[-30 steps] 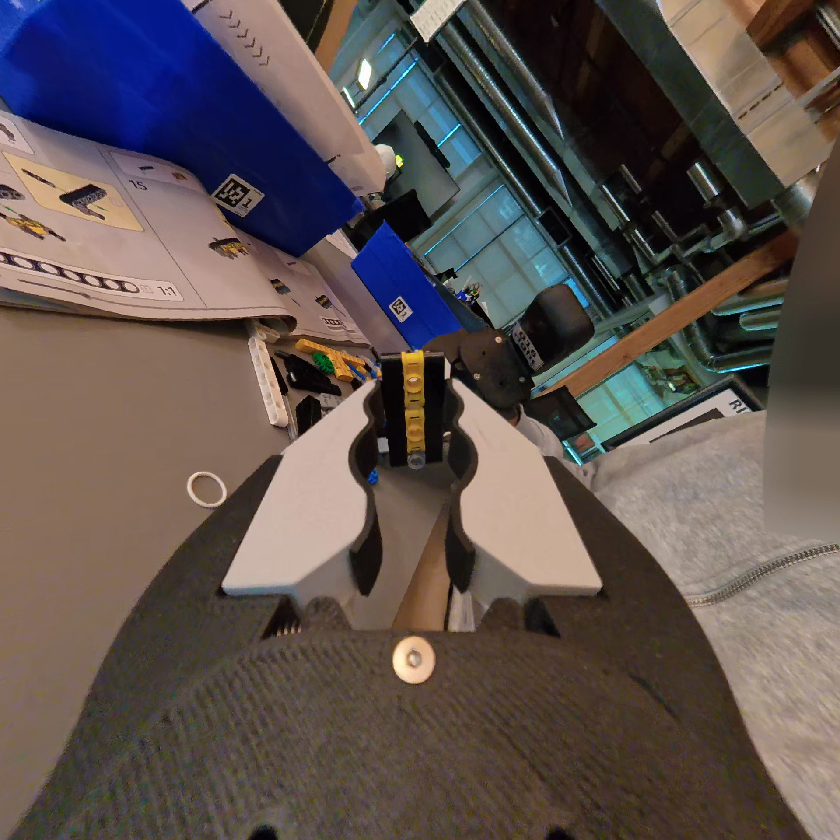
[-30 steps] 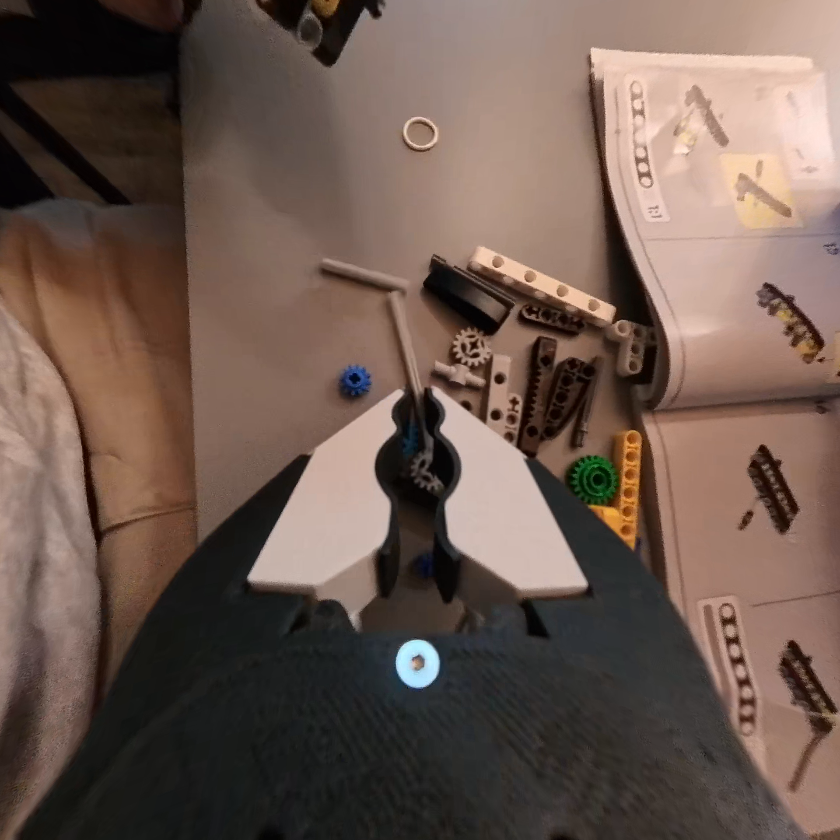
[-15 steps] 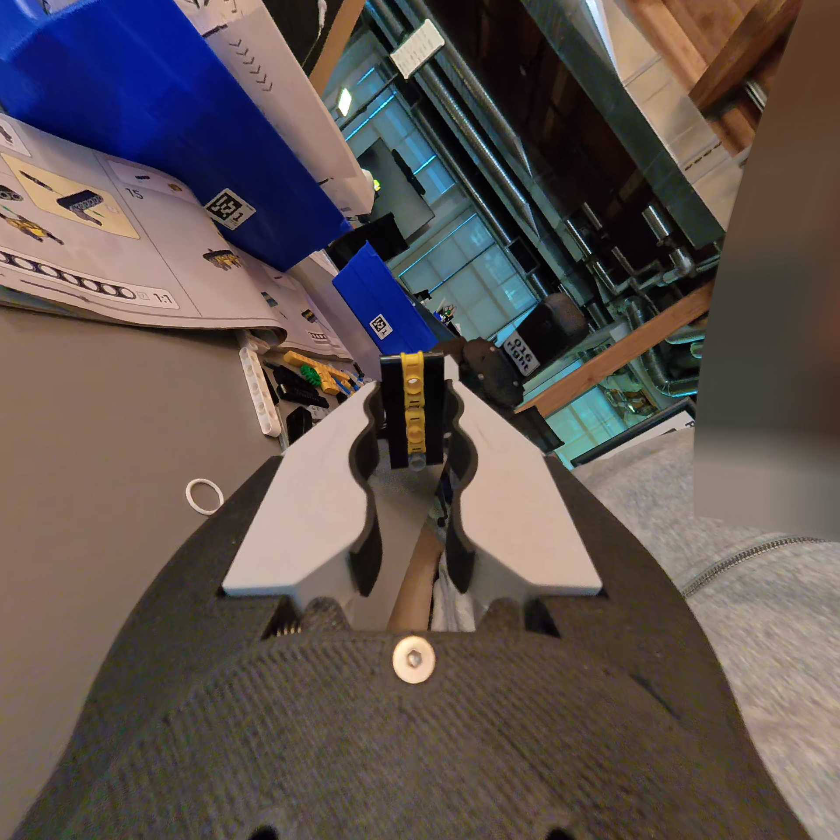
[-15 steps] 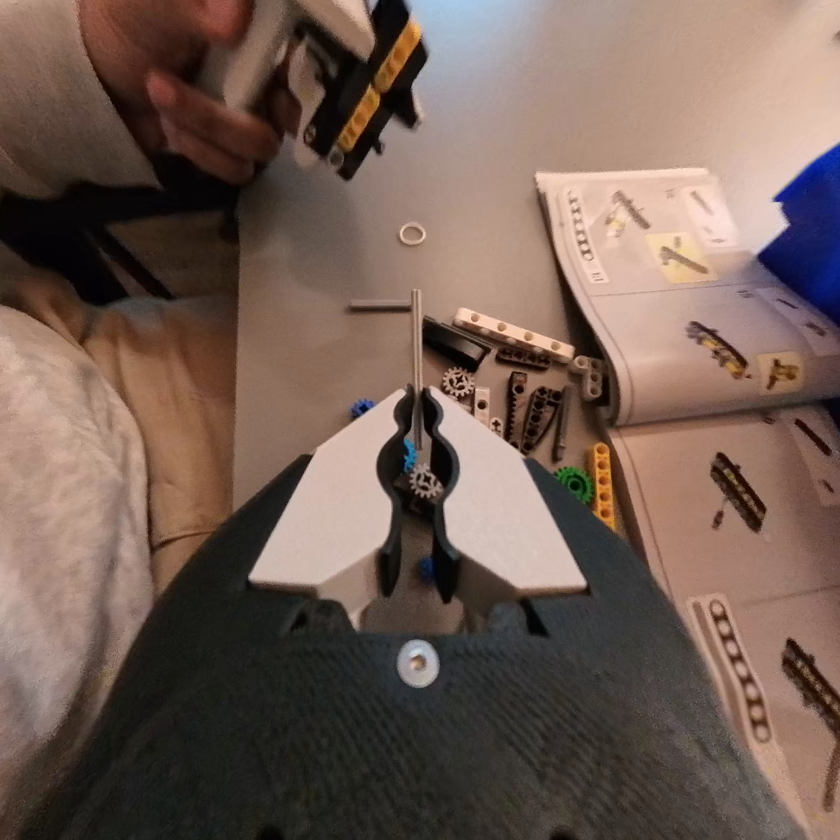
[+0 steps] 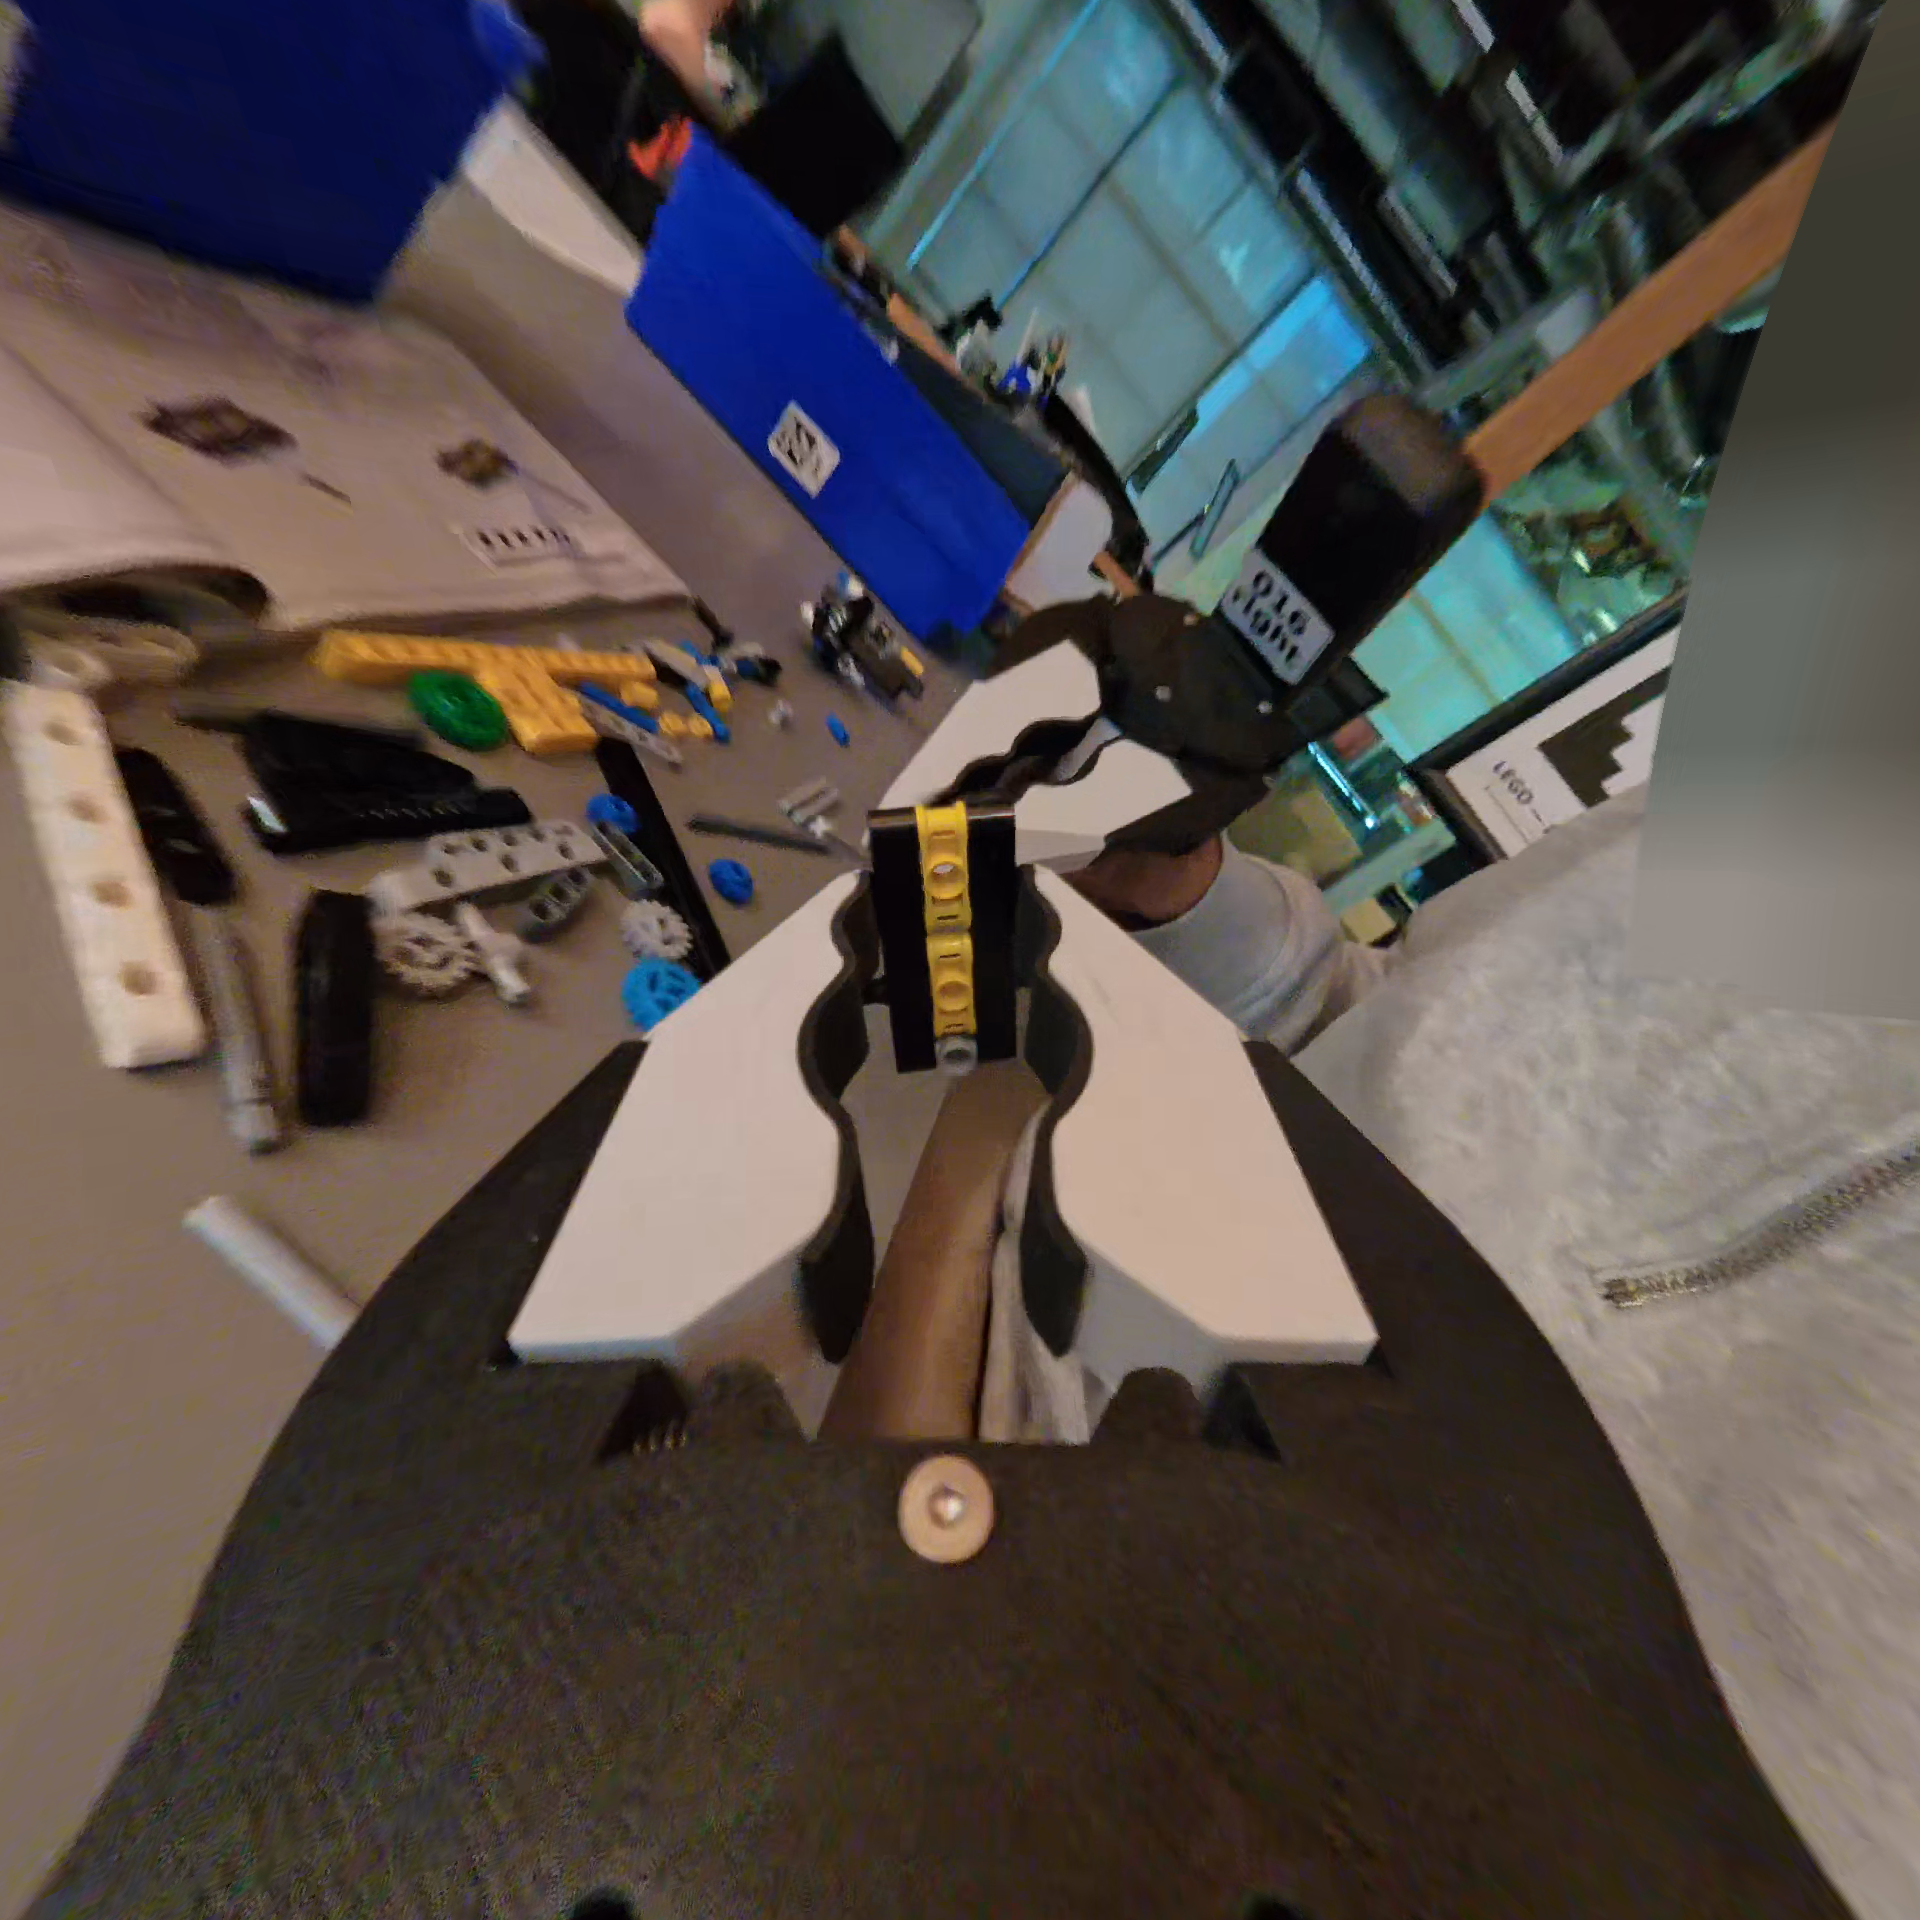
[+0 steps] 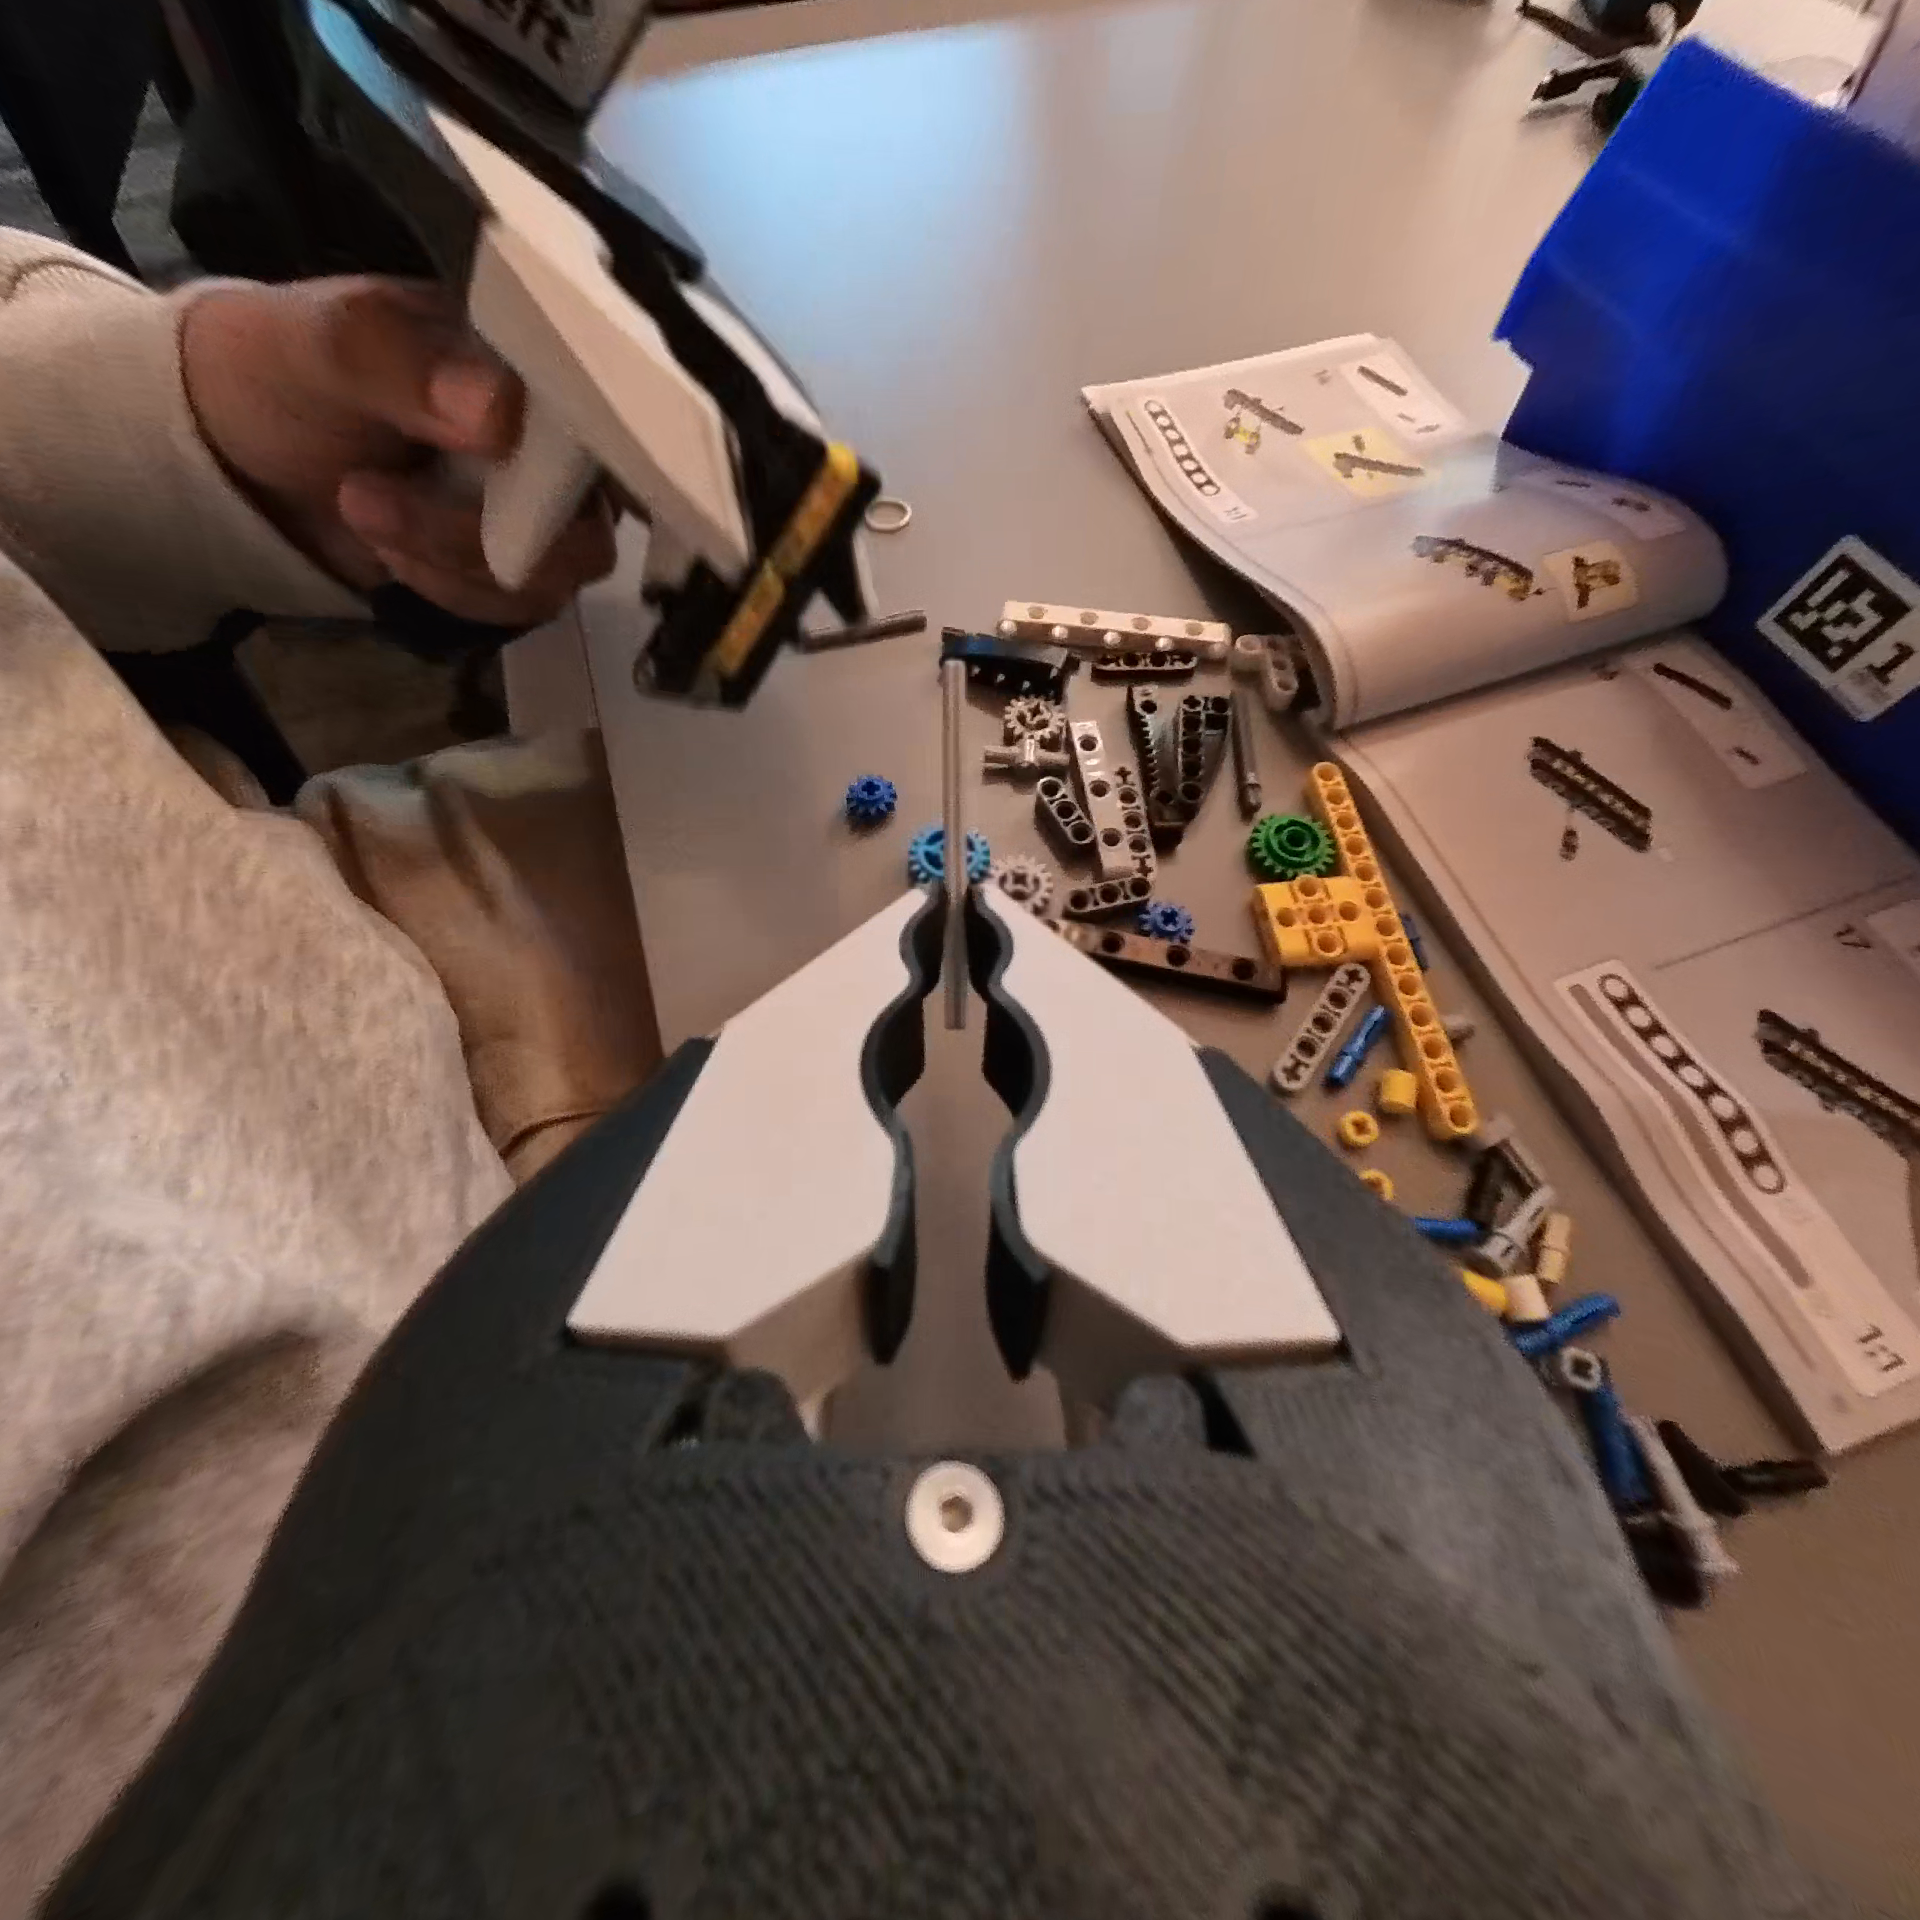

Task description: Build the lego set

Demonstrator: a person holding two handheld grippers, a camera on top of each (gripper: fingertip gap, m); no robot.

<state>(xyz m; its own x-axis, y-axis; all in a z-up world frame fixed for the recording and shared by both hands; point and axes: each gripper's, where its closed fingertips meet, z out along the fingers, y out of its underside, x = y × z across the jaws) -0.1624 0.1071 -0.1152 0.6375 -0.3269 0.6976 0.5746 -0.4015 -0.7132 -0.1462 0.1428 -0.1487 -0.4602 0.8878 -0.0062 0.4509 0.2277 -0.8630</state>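
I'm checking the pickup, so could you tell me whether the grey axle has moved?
Yes. The grey axle has risen off the table in the right tool, above the loose parts where it lay.

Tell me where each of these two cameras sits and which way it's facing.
Left wrist view: on the left claw, looking low across the table toward windows; it grips a black and yellow piece; grey sleeve at right.
Right wrist view: on the right claw, looking down at the table; it pinches a grey rod; a hand holds the other claw.
Shared: each shows the other claw, the loose parts, the green gear, the booklet.
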